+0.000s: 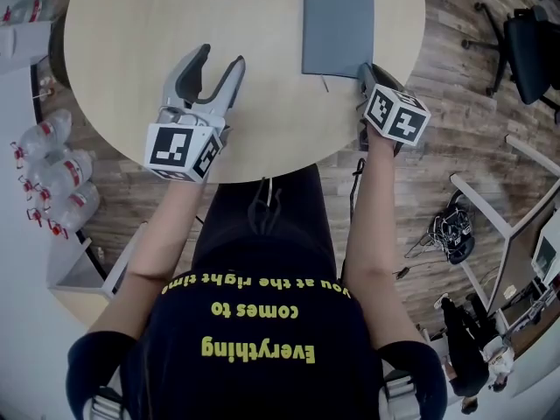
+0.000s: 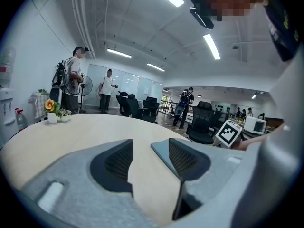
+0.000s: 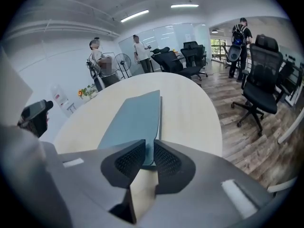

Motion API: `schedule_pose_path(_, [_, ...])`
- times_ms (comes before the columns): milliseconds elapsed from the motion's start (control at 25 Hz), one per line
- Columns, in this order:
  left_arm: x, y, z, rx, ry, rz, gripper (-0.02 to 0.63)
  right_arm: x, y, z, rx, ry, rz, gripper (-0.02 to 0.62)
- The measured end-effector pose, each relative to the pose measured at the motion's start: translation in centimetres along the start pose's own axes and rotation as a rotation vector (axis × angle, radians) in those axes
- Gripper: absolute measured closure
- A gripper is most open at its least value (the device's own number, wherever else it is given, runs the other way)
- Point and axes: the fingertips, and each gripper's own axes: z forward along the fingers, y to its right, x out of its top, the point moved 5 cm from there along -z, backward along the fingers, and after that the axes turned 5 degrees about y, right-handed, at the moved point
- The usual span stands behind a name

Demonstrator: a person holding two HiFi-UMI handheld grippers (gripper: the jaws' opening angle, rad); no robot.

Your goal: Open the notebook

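Note:
A closed grey-blue notebook (image 1: pixel 337 29) lies flat on the round wooden table (image 1: pixel 131 42), at its far right. A thin bookmark ribbon (image 1: pixel 325 83) sticks out of its near edge. My right gripper (image 1: pixel 367 73) points down at the notebook's near right corner. In the right gripper view the jaws (image 3: pixel 149 148) stand a narrow gap apart, and the corner of the notebook (image 3: pixel 135 118) shows in that gap, with the pads not visibly pressing on it. My left gripper (image 1: pixel 220 56) hovers open and empty over the table, left of the notebook (image 2: pixel 161 151).
A black office chair (image 1: pixel 529 42) stands on the wood floor to the right. Several water bottles (image 1: pixel 52 173) lie on the floor at the left. A small flower pot (image 2: pixel 51 112) sits at the table's far edge. People and more chairs (image 3: pixel 266 80) fill the room behind.

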Motion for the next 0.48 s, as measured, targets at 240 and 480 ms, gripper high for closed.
schedule_pose_path(240, [0.3,-0.1,-0.5,0.015,0.012,-0.006,0.365,1.6,0.2,-0.6,-0.074,0.026,-0.212,0.538])
schedule_pose_path(480, [0.2,-0.7,-1.7,0.037,0.023,-0.006,0.364,2.5,-0.1,-0.3,-0.132,0.001,-0.396,0.545])
